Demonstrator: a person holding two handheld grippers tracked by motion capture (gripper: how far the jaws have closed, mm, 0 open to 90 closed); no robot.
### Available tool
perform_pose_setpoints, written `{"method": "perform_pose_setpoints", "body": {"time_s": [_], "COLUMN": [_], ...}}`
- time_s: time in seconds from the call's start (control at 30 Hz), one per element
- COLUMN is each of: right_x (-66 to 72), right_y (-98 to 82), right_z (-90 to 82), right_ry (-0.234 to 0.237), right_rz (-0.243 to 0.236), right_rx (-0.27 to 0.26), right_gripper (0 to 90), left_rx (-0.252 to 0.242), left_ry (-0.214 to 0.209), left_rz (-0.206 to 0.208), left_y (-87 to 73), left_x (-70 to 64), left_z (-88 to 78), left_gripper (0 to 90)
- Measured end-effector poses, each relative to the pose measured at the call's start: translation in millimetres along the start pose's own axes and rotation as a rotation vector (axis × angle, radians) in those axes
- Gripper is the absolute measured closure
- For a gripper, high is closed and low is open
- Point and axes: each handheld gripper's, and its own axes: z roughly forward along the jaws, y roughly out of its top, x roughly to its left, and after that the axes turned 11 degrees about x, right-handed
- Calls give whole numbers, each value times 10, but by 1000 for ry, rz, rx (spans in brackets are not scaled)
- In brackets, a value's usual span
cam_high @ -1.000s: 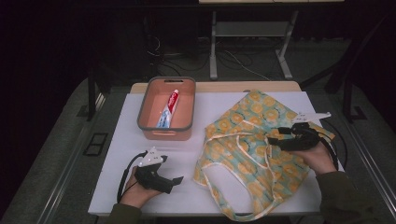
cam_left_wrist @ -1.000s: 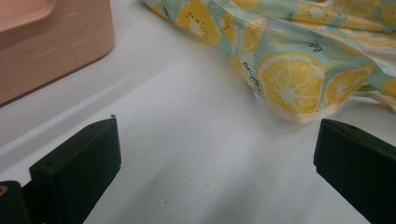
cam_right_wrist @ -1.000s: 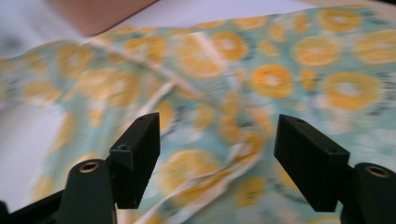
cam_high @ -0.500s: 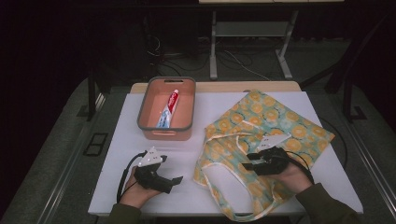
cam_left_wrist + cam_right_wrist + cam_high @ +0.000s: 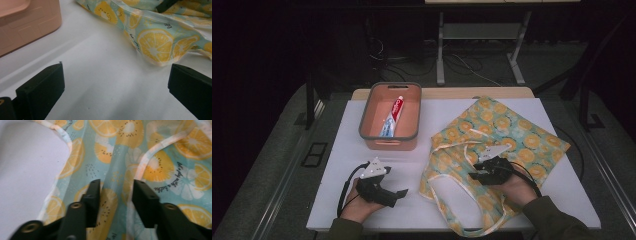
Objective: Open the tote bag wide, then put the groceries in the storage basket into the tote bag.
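A cloth tote bag point(image 5: 512, 135) printed with lemon slices lies flat on the right half of the white table, its cream handles point(image 5: 447, 187) looped toward the front. My right gripper point(image 5: 473, 175) rests low on the bag near its mouth. In the right gripper view its jaws point(image 5: 117, 192) stand a little apart, with a raised fold of the bag point(image 5: 160, 167) running between them. My left gripper point(image 5: 399, 194) sits on bare table left of the bag. It is wide open point(image 5: 112, 92), with nothing between the jaws and the bag's edge point(image 5: 152, 45) just ahead.
A salmon-pink bin point(image 5: 388, 142) stands at the back left of the white table top point(image 5: 337, 150), holding a toothpaste tube point(image 5: 392, 117). Its wall point(image 5: 27, 27) is close in the left gripper view. Dark floor, cables and table legs lie beyond the far edge.
My right gripper has moved from the bag's far right side leftward and nearer to the person, down onto the fabric by the handles. The left gripper has stayed put.
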Motion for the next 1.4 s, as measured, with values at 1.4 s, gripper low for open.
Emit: {"method": "perform_pose_setpoints", "body": {"time_s": [1.4], "right_x": [-580], "right_y": [91], "right_z": [-643], "right_ry": [30], "right_rz": [123], "right_rx": [-282], "right_gripper": [887], "left_rx": [-87], "left_ry": [-28], "left_rz": [-9], "left_y": [108], "left_x": [85], "left_z": [-204], "left_gripper": [0]}}
